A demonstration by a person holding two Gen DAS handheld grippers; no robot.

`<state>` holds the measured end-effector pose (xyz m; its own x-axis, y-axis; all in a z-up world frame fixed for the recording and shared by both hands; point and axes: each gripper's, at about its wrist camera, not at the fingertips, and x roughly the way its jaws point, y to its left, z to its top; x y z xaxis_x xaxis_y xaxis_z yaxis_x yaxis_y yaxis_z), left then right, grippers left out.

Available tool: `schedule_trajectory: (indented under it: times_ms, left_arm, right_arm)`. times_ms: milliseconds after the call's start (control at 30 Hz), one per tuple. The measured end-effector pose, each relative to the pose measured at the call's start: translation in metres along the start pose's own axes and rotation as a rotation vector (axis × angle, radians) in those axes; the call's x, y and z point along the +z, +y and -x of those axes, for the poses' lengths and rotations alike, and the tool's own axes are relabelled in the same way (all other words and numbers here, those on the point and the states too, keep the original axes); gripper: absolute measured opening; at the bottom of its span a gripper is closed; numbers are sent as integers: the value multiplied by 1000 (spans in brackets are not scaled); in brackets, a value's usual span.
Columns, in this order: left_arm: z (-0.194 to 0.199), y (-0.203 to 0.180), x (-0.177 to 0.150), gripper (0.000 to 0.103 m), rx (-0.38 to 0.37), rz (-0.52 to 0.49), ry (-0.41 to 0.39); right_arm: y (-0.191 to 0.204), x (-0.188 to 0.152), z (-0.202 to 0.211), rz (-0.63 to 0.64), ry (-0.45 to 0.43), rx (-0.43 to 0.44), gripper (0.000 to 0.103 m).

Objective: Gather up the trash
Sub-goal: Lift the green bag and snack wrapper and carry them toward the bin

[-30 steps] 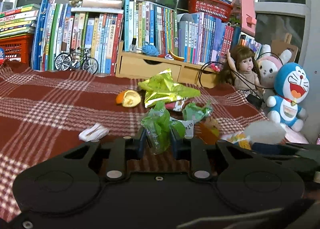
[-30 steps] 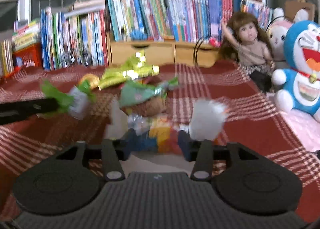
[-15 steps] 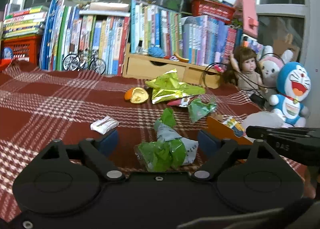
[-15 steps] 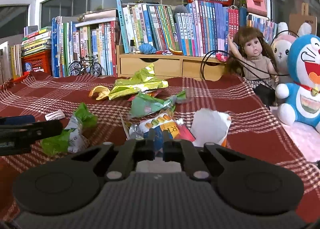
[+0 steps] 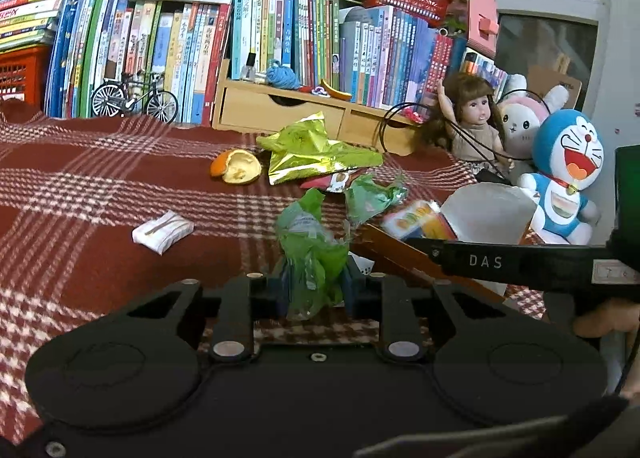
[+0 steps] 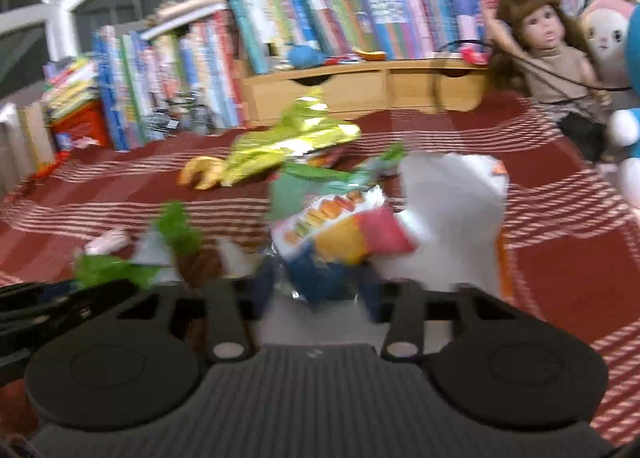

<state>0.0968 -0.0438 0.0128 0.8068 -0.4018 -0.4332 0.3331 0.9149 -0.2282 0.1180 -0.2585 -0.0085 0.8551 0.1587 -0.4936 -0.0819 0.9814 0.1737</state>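
Pinching green wrapper [image 5: 312, 258] in left gripper [image 5: 316, 284], jaws just closing, for collecting. Clamping colourful snack bag [image 6: 340, 242] in right gripper [image 6: 320, 290], jaws easing slightly. Leaving orange peel [image 5: 236, 165] lying ahead.

both cams low over plaid blanket [image 5: 100, 185], tilted slightly down, facing bookshelf wall [image 5: 280, 41]. left one sits further left, right one closer to doll [image 6: 556, 45]. shared: green foil bag [image 5: 312, 149], wooden drawers [image 6: 360, 85], trash pile.

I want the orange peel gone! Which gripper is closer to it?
Left. The left gripper sits just in front of the orange peel, holding a green wrapper. The right gripper is farther off, beside it.
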Motion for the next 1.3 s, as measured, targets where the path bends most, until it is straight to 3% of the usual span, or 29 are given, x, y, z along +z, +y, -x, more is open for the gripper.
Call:
schedule_trajectory:
  times_ms: [33, 67, 667, 967, 1300]
  left_arm:
    - [1, 0, 1, 23, 2, -2, -5]
    - [2, -1, 1, 23, 4, -3, -8]
    - [70, -2, 11, 21, -21, -10, -133]
    - [127, -11, -10, 20, -32, -46, -149]
    - [206, -15, -71, 20, -12, -54, -114]
  right_arm:
    - [3, -1, 2, 12, -15, -1, 20]
    - [8, 0, 5, 27, -33, -10, 14]
    - [2, 12, 98, 27, -183, 94, 12]
    - [18, -24, 147, 83, -132, 183, 12]
    - [37, -90, 197, 148, 0, 251, 12]
